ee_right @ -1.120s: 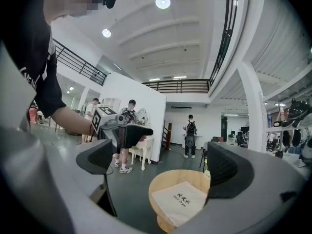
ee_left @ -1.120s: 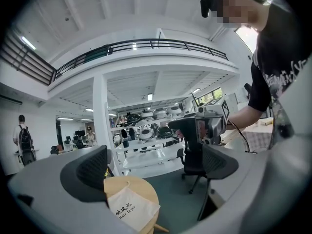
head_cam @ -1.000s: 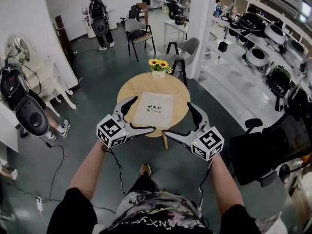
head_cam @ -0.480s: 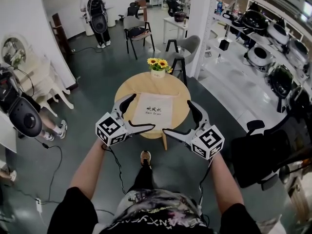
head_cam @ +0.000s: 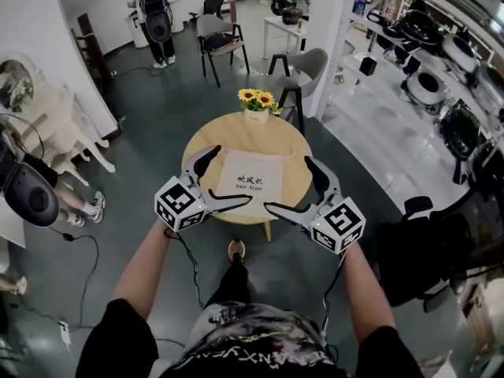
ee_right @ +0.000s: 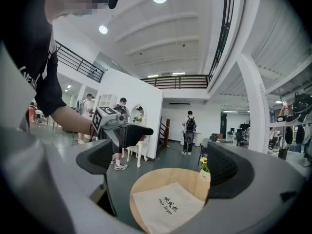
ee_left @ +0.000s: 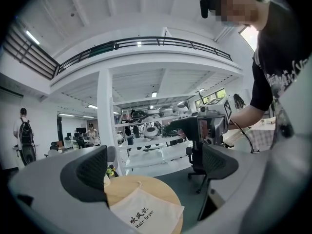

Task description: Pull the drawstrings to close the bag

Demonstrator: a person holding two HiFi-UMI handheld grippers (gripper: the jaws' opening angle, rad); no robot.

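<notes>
Both your left gripper [head_cam: 233, 173] and right gripper [head_cam: 287, 183] have barely edged nearer the cream cloth bag [head_cam: 250, 178] on the round wooden worktop [head_cam: 236, 132]; jaws gape wide, empty, so no pull yet.

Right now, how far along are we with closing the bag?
Nothing looks done yet: the bag lies flat on the round table. In hand: nothing; the left gripper and right gripper hover open and empty on either side of it. Left: grip the drawstrings, which I can't make out, then pull them.
</notes>
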